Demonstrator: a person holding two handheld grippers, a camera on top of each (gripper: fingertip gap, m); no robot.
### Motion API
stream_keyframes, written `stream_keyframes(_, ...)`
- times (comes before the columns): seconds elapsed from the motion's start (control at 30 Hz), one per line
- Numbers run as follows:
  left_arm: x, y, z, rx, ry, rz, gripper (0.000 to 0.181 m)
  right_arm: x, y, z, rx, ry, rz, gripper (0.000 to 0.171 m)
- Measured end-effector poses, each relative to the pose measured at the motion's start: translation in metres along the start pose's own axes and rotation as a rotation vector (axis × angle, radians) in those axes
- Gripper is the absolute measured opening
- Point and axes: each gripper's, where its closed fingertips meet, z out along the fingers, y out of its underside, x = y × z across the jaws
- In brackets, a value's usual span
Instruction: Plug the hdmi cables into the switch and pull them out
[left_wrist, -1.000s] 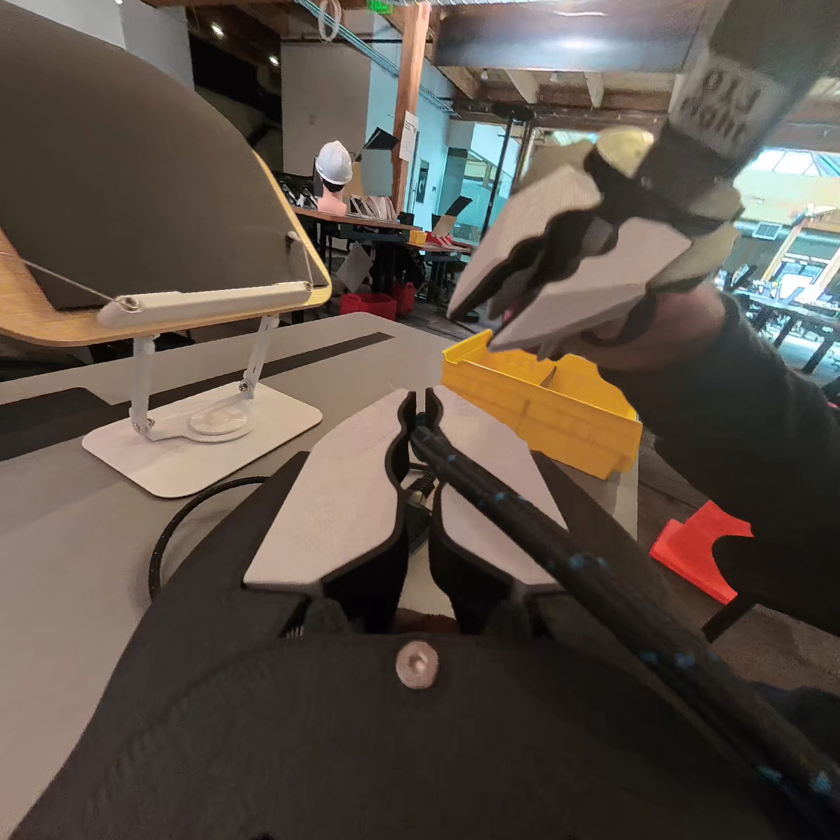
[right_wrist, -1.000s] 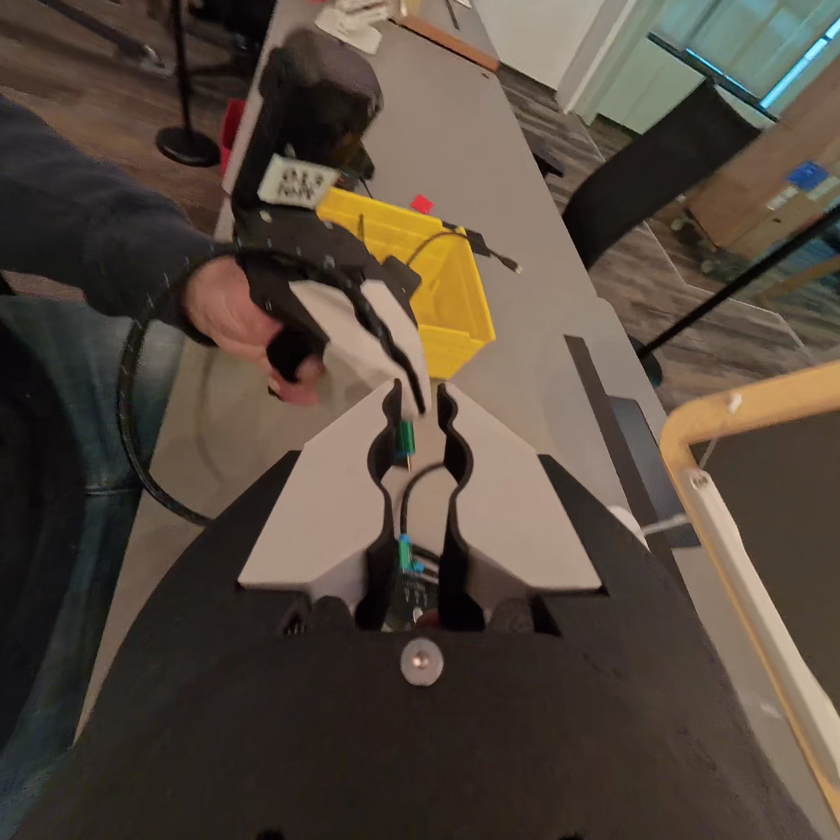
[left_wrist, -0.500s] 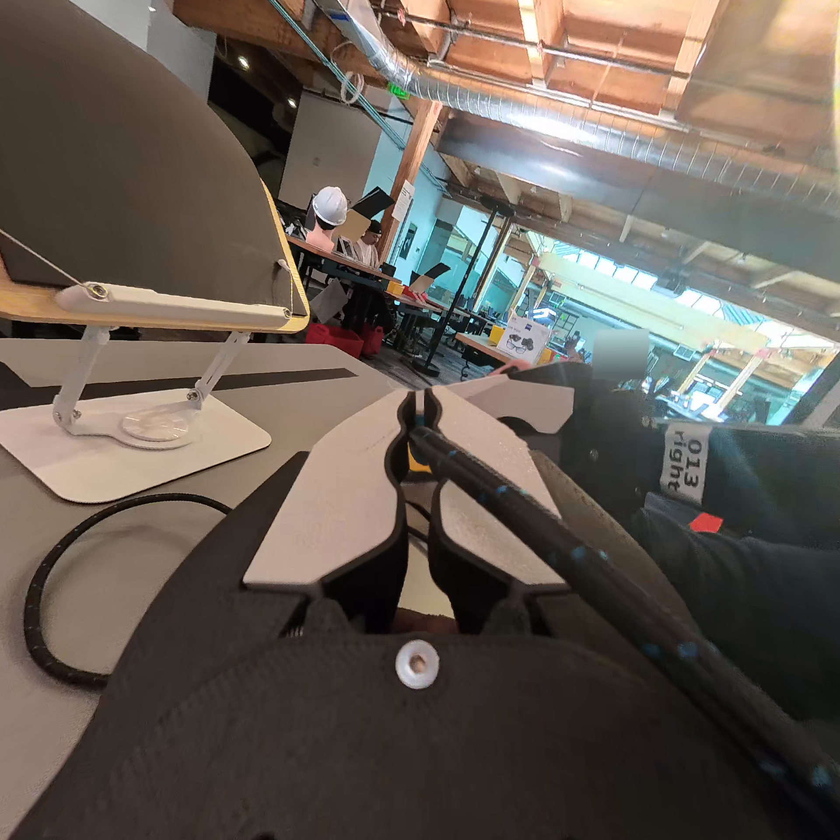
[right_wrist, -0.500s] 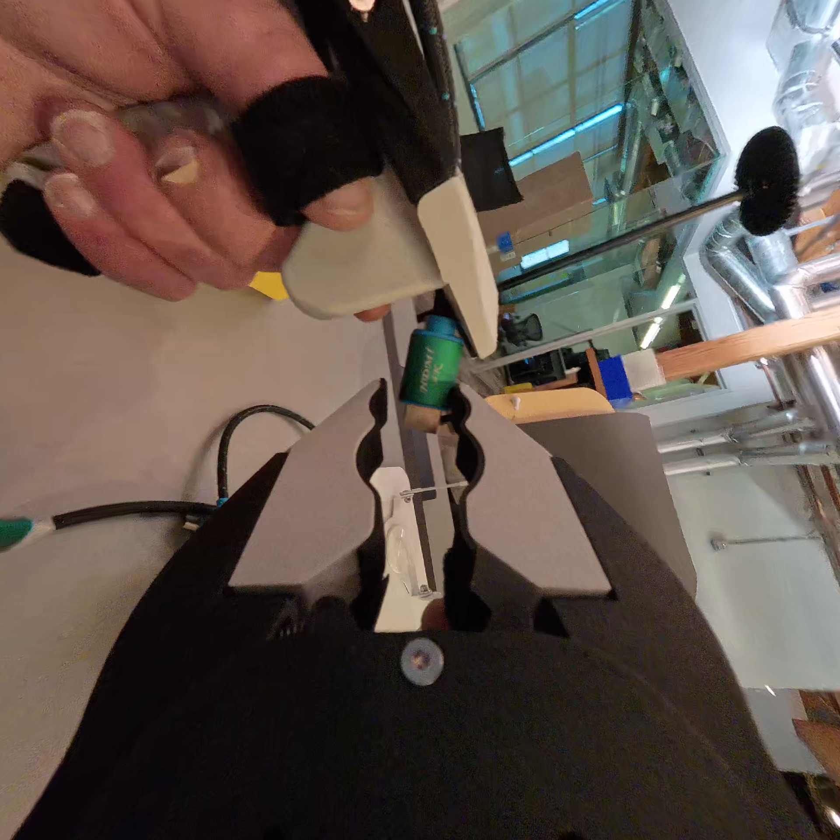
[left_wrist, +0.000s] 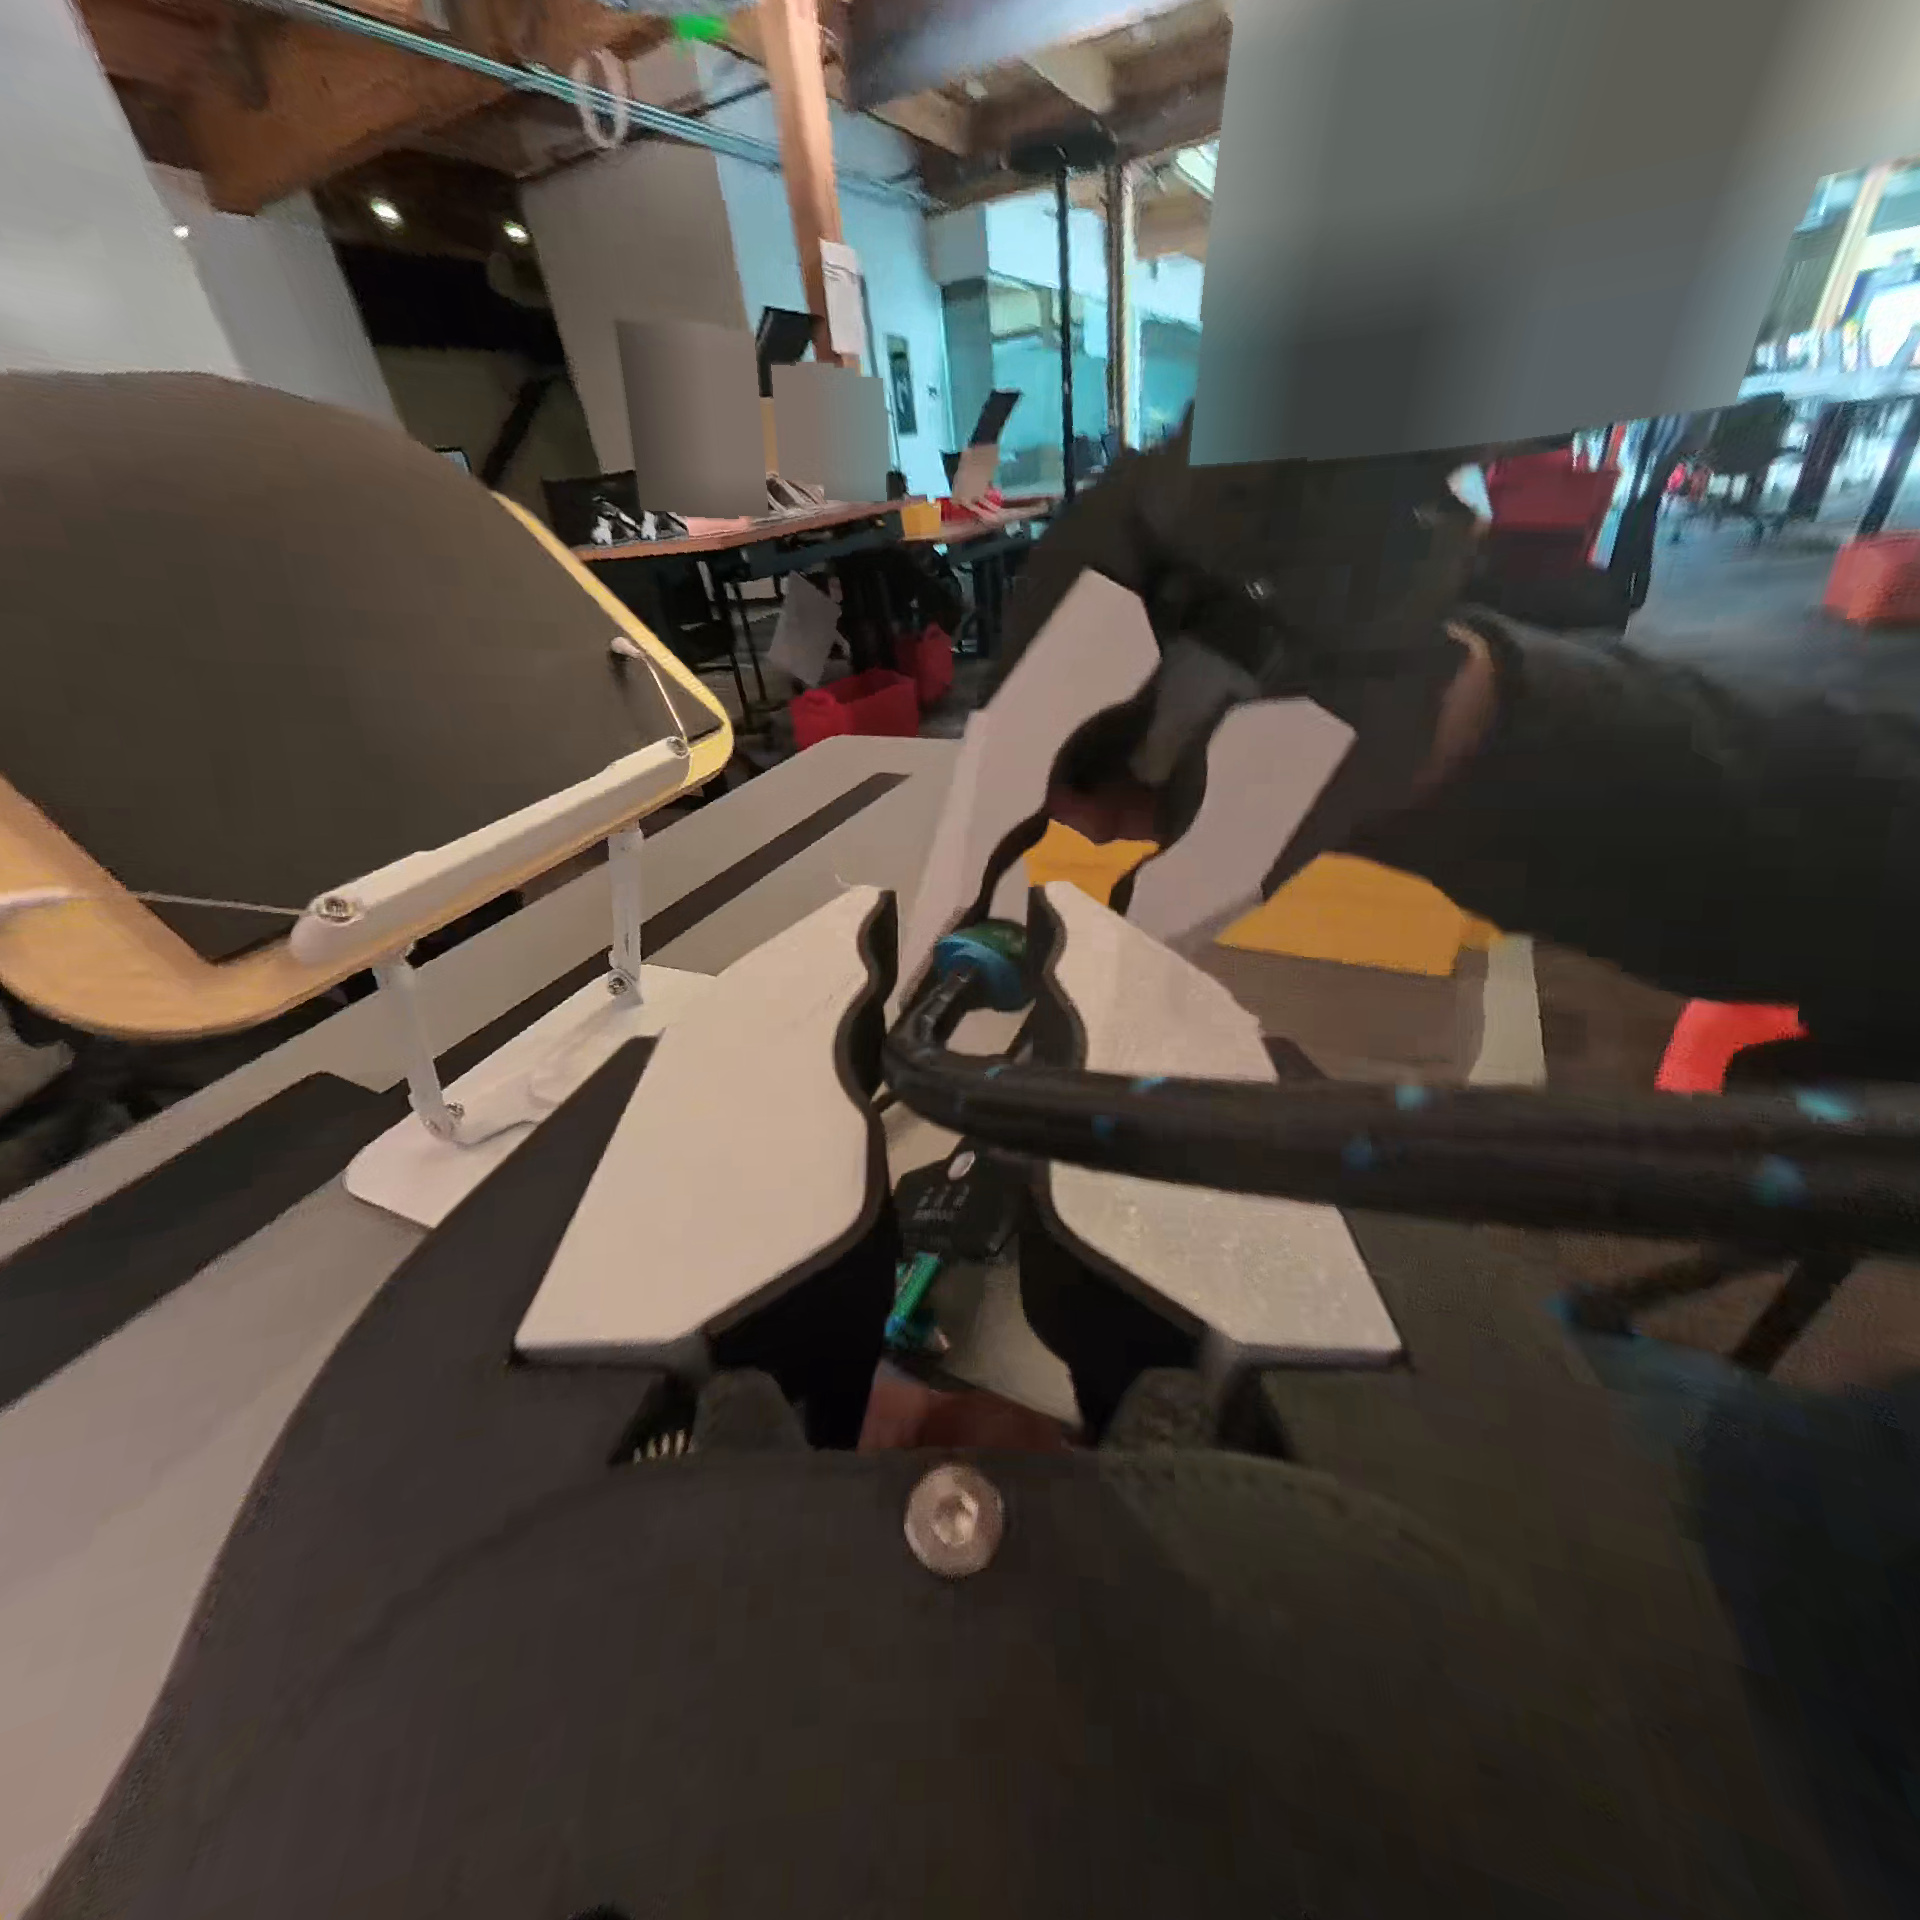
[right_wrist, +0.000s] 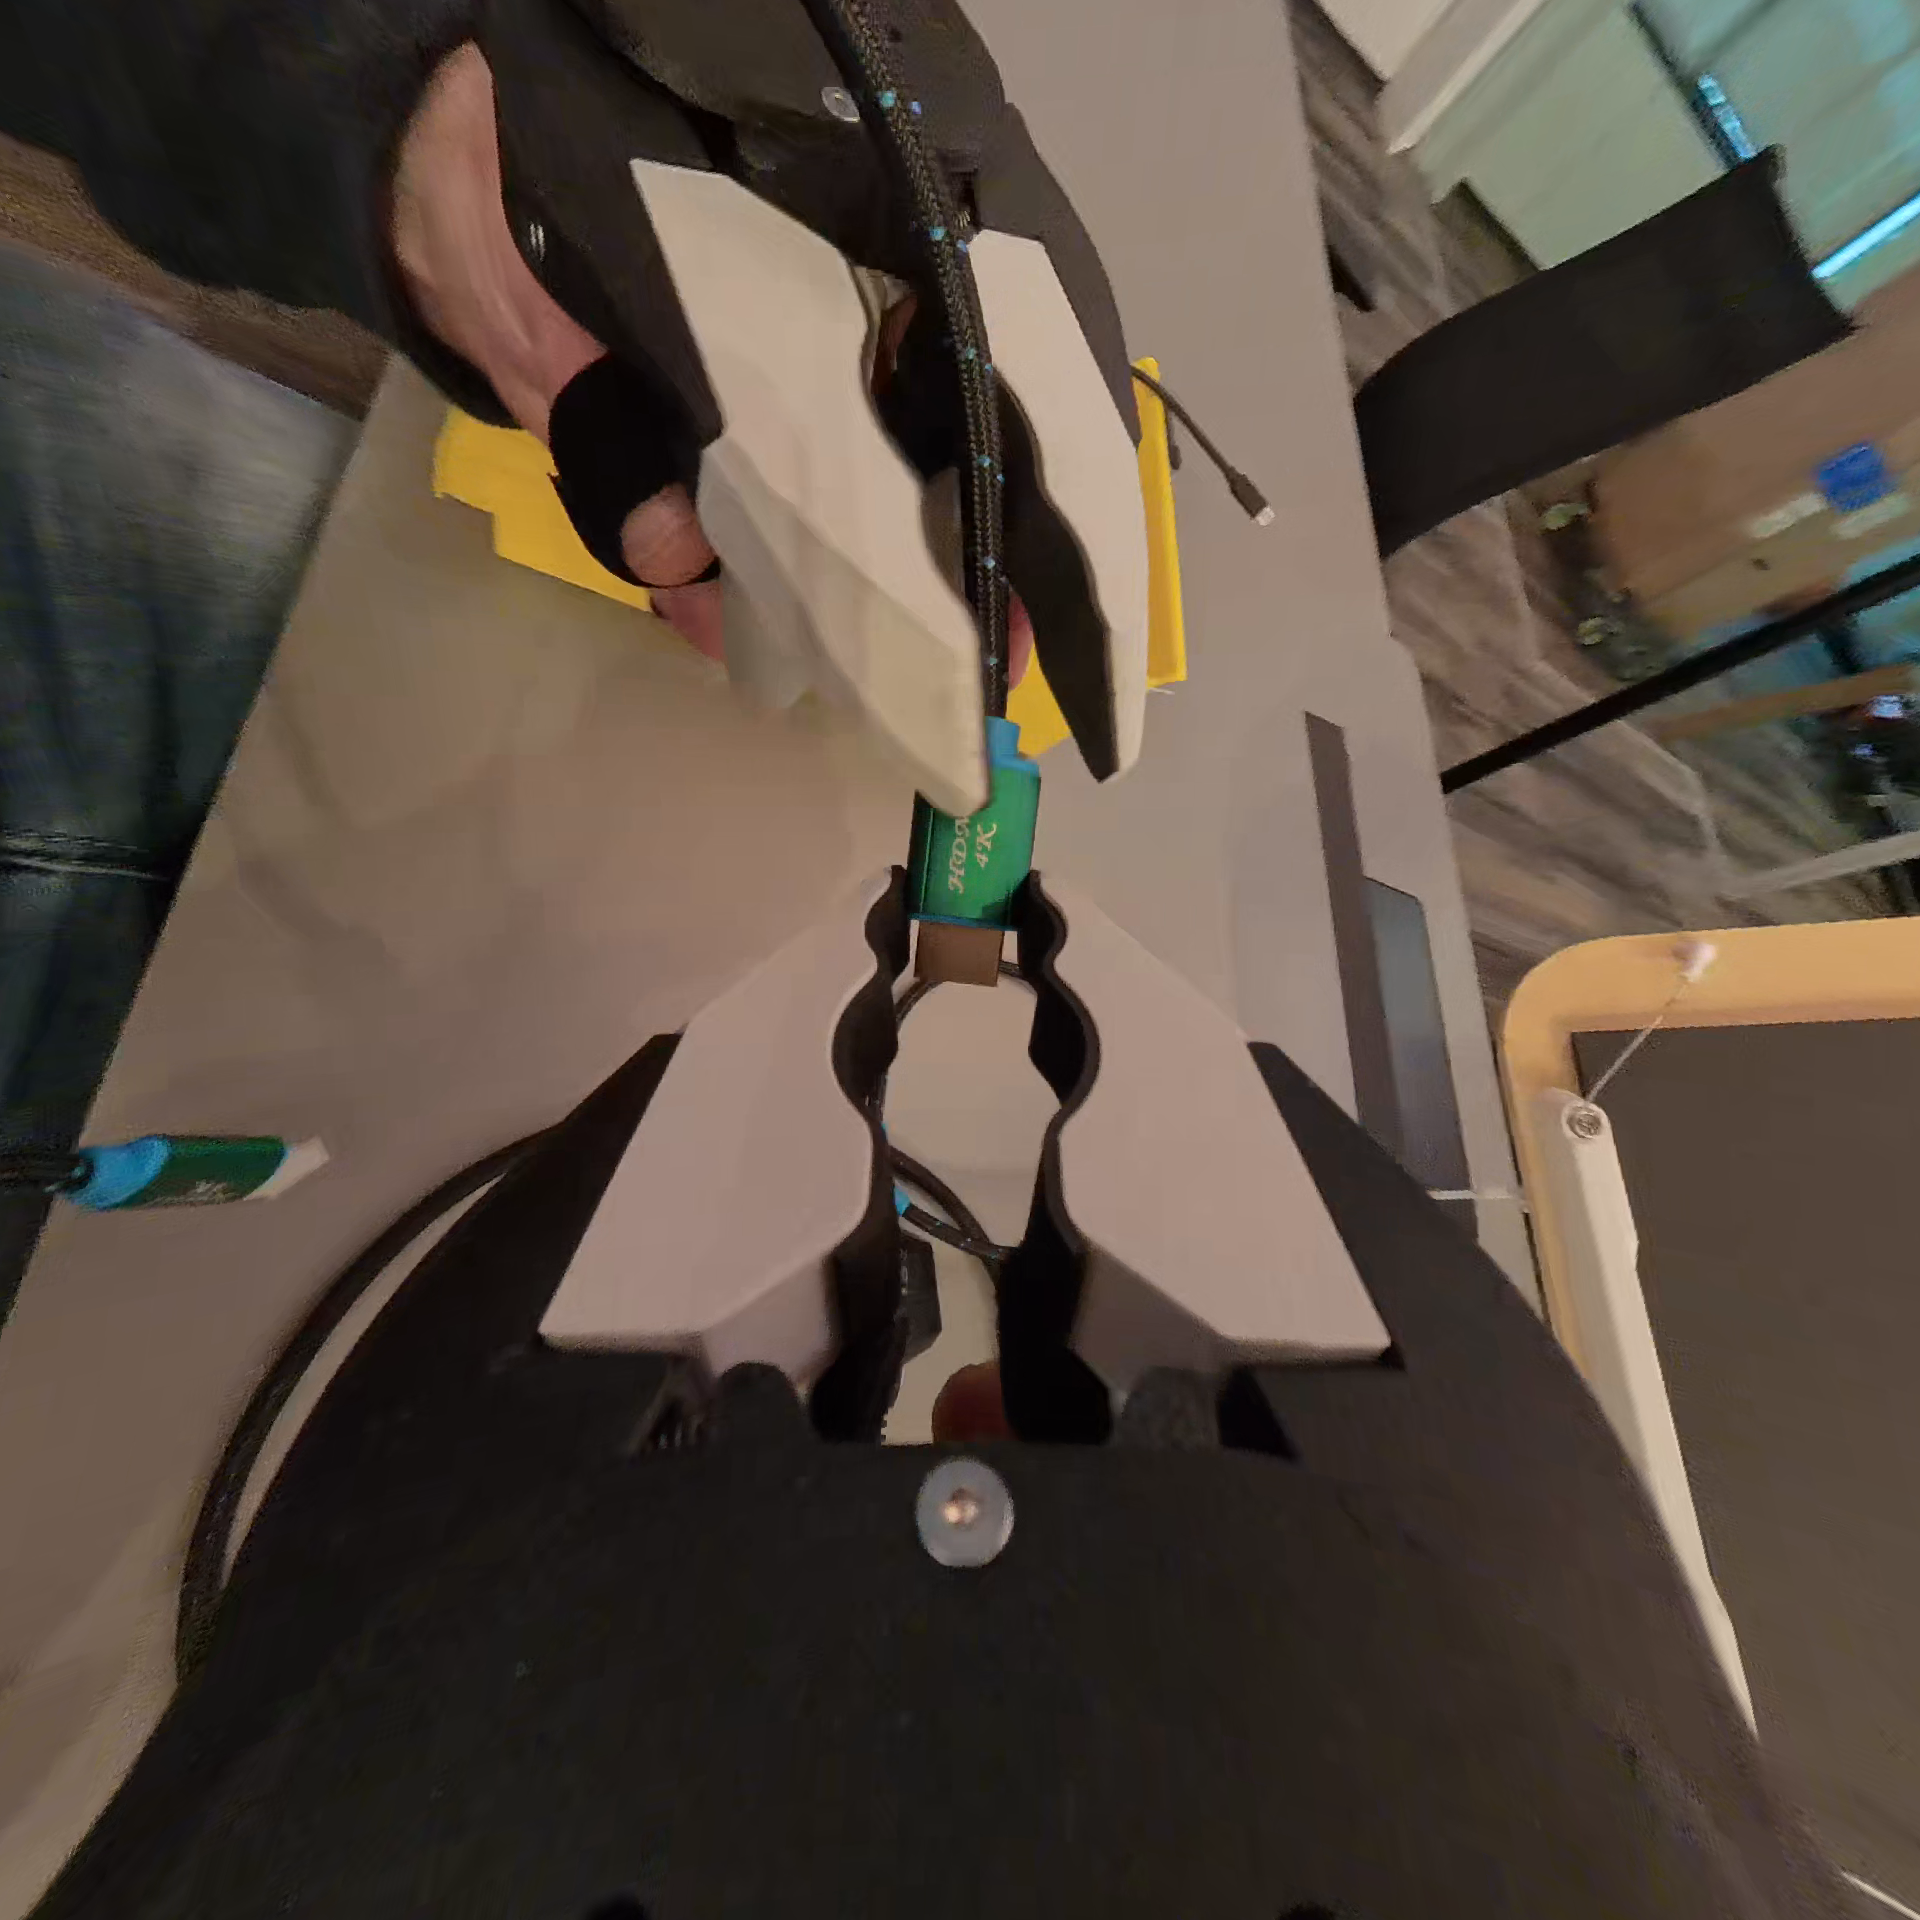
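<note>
A green HDMI plug (right_wrist: 971, 852) with a blue collar, on a black braided cable (left_wrist: 1351, 1132), hangs above the grey table (right_wrist: 520, 883). My right gripper (right_wrist: 964, 894) has its fingertips closed on the plug's lower end. My left gripper (left_wrist: 964, 904) is open, with the cable running loosely between its fingers and over the right one. It faces the right gripper (left_wrist: 1029, 914) tip to tip, and in the right wrist view the left gripper (right_wrist: 1029, 784) is just above the plug. A second green plug (right_wrist: 187, 1169) lies on the table. A small black box (left_wrist: 945, 1205), perhaps the switch, lies below.
A yellow bin (right_wrist: 1158, 582) stands on the table beyond the grippers. A wood-rimmed board on a white stand (left_wrist: 499, 1101) is on the left in the left wrist view and on the right in the right wrist view (right_wrist: 1714, 1195). A thin black cable (right_wrist: 1226, 468) lies by the bin. Less than 4 cm separates the two grippers' tips.
My left gripper was shut on the cable and has opened. The green plug has come down between my right gripper's fingertips. Both grippers have tilted back towards the table.
</note>
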Motion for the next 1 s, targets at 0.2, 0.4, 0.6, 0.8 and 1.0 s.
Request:
stream_keyframes(0.2, 0.010, 0.002, 0.001, -0.097, 0.021, 0.224, 0.027, -0.011, 0.000, -0.008, -0.075, -0.167, -0.034, 0.019)
stream_keyframes(0.4, 0.021, 0.005, 0.002, -0.134, 0.050, 0.332, 0.012, -0.022, 0.001, -0.011, -0.104, -0.302, -0.031, 0.019)
stream_keyframes(0.6, 0.024, 0.010, -0.002, -0.191, 0.075, 0.389, 0.028, -0.024, -0.002, -0.014, -0.078, -0.344, -0.021, 0.019)
stream_keyframes(0.8, 0.029, 0.013, 0.002, -0.211, 0.070, 0.444, 0.019, -0.027, 0.003, -0.018, -0.107, -0.382, -0.012, 0.019)
stream_keyframes(1.0, 0.030, 0.011, 0.004, -0.188, 0.052, 0.418, 0.019, -0.025, 0.002, -0.020, -0.094, -0.366, -0.004, 0.019)
